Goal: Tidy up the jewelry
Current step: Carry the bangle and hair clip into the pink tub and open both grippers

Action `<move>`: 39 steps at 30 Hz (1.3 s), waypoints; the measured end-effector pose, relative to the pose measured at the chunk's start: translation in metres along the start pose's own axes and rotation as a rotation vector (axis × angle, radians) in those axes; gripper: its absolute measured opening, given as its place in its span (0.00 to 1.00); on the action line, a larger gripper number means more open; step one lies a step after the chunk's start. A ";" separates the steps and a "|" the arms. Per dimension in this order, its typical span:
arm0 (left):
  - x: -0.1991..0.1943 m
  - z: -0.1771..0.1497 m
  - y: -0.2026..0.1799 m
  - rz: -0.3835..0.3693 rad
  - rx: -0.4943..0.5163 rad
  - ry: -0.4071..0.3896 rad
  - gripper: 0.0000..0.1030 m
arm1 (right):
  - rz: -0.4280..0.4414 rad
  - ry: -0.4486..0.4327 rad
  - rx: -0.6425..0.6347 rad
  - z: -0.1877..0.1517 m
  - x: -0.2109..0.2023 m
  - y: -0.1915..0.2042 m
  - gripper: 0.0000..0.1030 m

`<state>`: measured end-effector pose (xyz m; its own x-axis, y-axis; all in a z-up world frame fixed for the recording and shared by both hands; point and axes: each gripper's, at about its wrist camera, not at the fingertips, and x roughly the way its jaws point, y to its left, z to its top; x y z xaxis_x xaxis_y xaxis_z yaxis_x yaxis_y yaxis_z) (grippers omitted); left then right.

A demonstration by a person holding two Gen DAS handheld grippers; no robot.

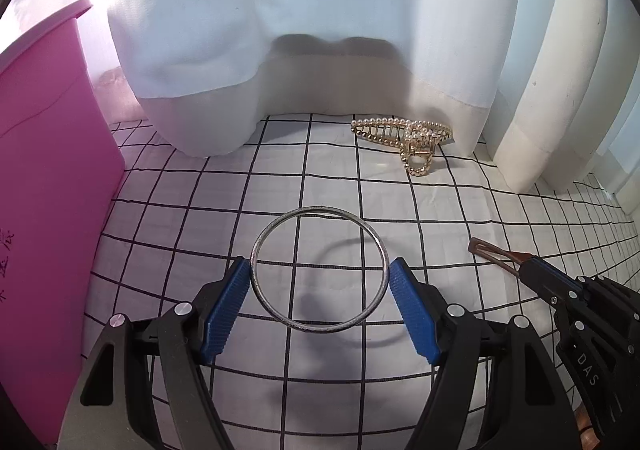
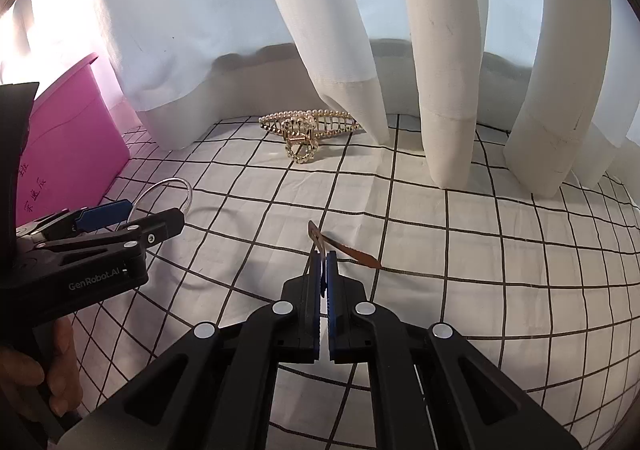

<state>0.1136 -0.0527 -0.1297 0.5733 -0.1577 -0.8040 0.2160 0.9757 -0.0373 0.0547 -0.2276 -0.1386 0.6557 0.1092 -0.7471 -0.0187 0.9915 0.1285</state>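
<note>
- Left wrist view looks steeply down, close over the checked cloth (image 1: 460,218), pearl hair claw (image 1: 404,138) beyond.
- Right wrist view, rightward, shares that claw (image 2: 308,130).

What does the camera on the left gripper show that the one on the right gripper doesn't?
Only the left view shows the whole silver bangle as a full circle, held between the left gripper's blue pads. Only the right view shows the person's hand on the left gripper's handle, and the right gripper from behind, shut on the brown hair clip. Both show the pearl claw clip, the pink box, the white curtain and the checked cloth.
</note>
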 end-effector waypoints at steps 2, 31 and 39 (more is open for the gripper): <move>-0.011 0.001 0.000 0.001 -0.010 -0.008 0.68 | 0.007 -0.005 -0.008 0.004 -0.008 0.000 0.03; -0.216 0.025 0.047 0.217 -0.262 -0.309 0.68 | 0.329 -0.208 -0.330 0.113 -0.125 0.106 0.03; -0.257 0.009 0.125 0.346 -0.378 -0.349 0.68 | 0.483 -0.230 -0.449 0.142 -0.126 0.204 0.03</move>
<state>0.0005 0.1082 0.0774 0.7985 0.1995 -0.5680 -0.2869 0.9556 -0.0677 0.0757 -0.0492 0.0741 0.6380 0.5763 -0.5107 -0.6257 0.7746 0.0925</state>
